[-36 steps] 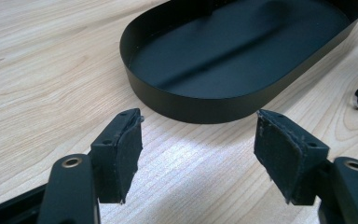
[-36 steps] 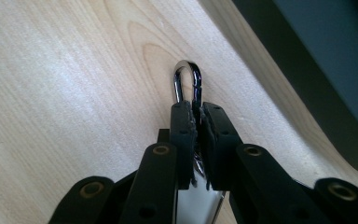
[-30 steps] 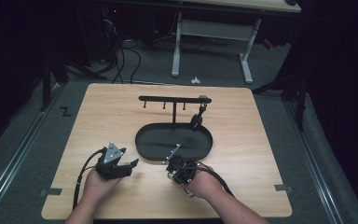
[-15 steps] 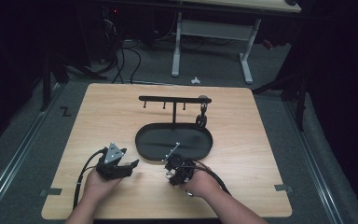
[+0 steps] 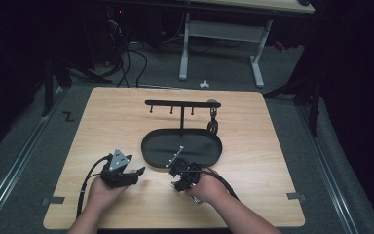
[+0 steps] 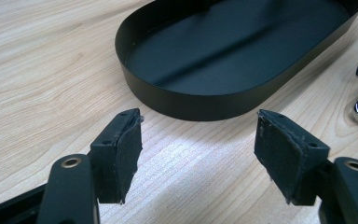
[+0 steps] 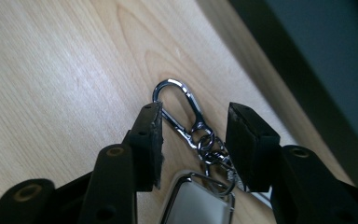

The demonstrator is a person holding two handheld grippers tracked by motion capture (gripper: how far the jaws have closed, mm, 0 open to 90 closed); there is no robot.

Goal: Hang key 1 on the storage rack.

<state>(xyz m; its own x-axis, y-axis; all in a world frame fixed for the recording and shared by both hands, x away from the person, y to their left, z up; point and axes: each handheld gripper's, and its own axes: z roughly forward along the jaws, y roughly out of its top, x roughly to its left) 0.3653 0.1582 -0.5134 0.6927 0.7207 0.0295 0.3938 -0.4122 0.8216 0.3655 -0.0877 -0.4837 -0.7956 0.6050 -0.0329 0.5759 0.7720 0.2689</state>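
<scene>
Silver metal keychain (image 7: 186, 135) lies on the pale wooden table (image 7: 51, 70) between the right gripper's (image 7: 193, 140) just-parted jaws, unpressed; the left gripper (image 6: 198, 144) gapes wide, holding nothing.

The right gripper (image 5: 177, 171) has pulled back a little from the black tray's (image 5: 148, 152) near rim toward the person. Its jaws have just been opening; the keychain (image 7: 191, 126) now lies on the counter (image 7: 51, 70) between the parted fingers (image 7: 150, 140), not pressed.
</scene>
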